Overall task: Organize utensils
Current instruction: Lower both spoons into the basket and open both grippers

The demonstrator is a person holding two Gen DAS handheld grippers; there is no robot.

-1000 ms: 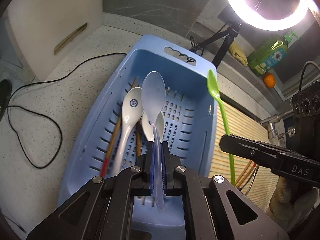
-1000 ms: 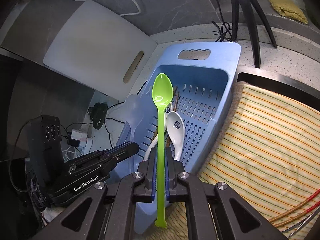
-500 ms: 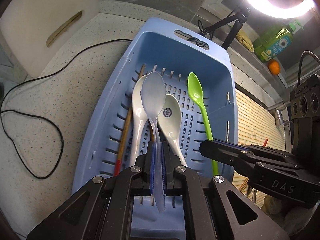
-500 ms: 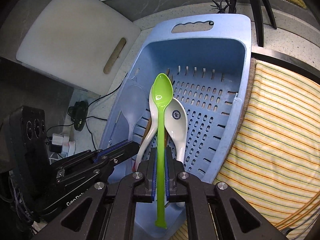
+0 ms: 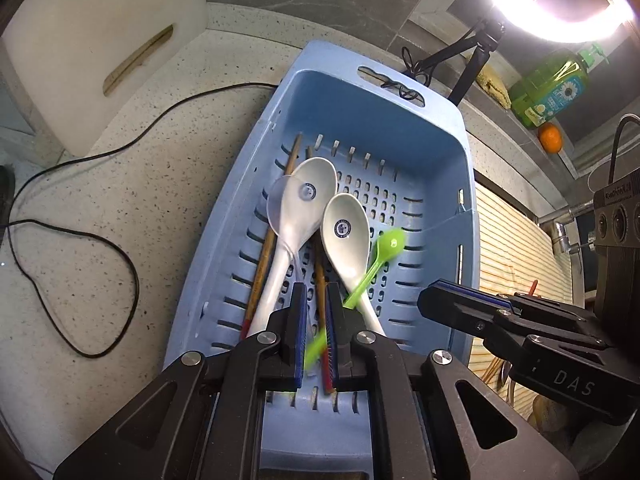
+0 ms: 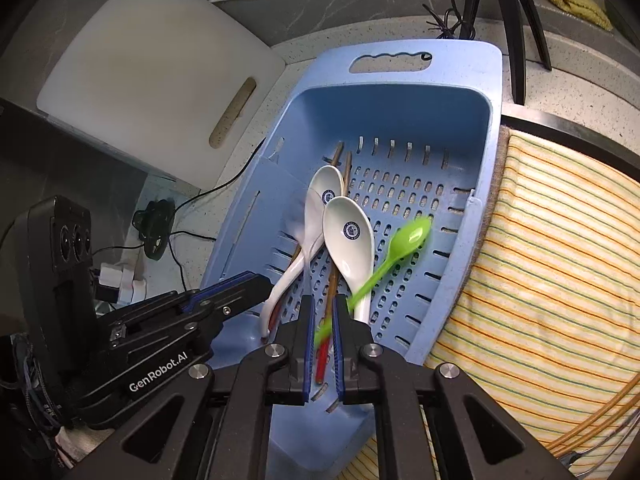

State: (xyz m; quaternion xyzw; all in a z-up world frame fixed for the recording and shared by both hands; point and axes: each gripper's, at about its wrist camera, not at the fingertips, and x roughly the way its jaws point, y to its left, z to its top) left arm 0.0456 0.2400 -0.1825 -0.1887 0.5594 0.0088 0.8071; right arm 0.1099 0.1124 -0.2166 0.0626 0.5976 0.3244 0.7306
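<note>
Both grippers hung over a pale blue slotted basket (image 5: 440,112) on a speckled counter (image 5: 160,184), and both had just let go. Half a sec before, the left gripper (image 5: 315,320) was clamped on a clear plastic spoon (image 5: 280,204) and the right gripper (image 6: 321,326) on a green spoon (image 6: 404,240); now each pair of fingers stood apart w/ nothing held. The green spoon was a motion-blurred streak, tilted across the basket floor w/ its bowl toward the right wall, prob. not yet settled. The clear spoon lay faint and half hidden at the basket's left side, touching a white ceramic spoon (image 5: 308,196). A 2nd white spoon (image 5: 346,228) sat just beside it, and wooden chopsticks (image 5: 264,256) w/ red ends ran beneath. So 4 spoons plus chopsticks were in the basket; that drop looked done, and I'd guess more utensils waited elsewhere. Writing: "GenRobot.AI" on the left gripper's body in the right wrist view, "DAS" on the right gripper's in the left wrist view. Each white spoon bowl carried a round blue crest, too small to read. A green soap bottle (image 5: 548,92) w/ a daisy label stood behind, text unreadable.
</note>
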